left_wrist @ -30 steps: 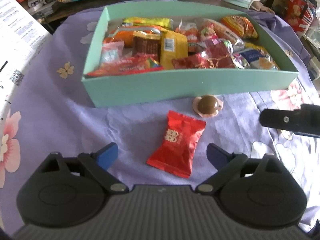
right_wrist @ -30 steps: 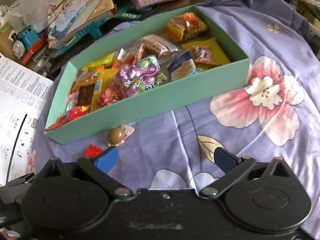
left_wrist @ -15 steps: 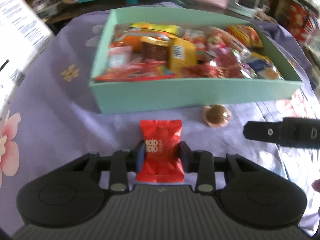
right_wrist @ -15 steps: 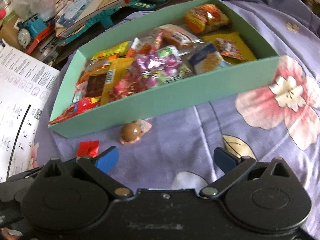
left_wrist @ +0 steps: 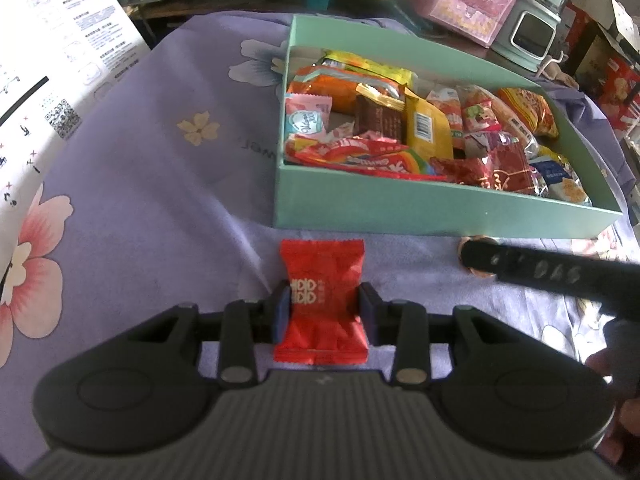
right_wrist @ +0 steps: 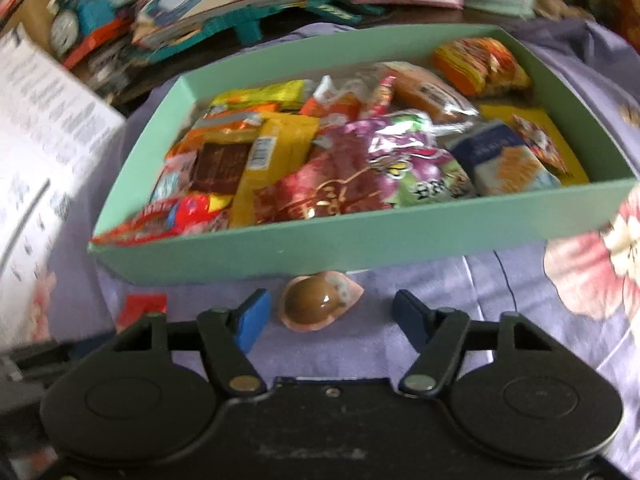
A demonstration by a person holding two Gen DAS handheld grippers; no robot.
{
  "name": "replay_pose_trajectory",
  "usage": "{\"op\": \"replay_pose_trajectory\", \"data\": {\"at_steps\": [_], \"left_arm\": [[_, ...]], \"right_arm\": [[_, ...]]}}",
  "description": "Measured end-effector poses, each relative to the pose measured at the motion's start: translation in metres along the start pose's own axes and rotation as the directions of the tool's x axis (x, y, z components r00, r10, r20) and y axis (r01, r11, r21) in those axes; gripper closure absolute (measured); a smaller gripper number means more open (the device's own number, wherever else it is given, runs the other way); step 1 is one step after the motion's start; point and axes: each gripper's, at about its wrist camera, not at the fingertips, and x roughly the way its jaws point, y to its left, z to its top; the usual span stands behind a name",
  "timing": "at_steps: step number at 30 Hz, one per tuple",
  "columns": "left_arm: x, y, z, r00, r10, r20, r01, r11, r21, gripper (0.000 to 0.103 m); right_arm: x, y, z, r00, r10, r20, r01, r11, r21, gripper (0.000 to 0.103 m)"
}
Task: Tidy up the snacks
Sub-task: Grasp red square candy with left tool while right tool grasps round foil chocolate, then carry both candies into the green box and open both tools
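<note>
We have the red snack packet (left_wrist: 322, 300) pinched across its middle between the pads of our left gripper (left_wrist: 323, 312); it looks light and crinkly, so we judge a mid-body hold safest. Between the fingers of our right gripper (right_wrist: 327, 314), whose jaws have just been closing but do not yet touch, lies the chocolate dome (right_wrist: 318, 308), smooth and likely slippery. Just ahead stands the mint-green box (right_wrist: 360, 240), full of snacks.
</note>
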Motion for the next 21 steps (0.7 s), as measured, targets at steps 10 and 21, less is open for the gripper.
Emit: {"op": "replay_pose_trajectory", "data": {"at_steps": [10,21], "left_arm": [[0.001,-0.005,0.001,1.000,0.018,0.002,-0.018,1.000,-0.002,0.067],[-0.002,-0.025,-0.004,1.000,0.011,-0.013,-0.011,0.999,0.051,0.069]], "right_arm": [[-0.005,0.007,-0.010,0.999,-0.022,0.035,0.027,0.985,-0.173,0.065],[-0.032,-0.033,-0.026,1.000,-0.008,0.019,0.008,1.000,-0.029,0.066]]}}
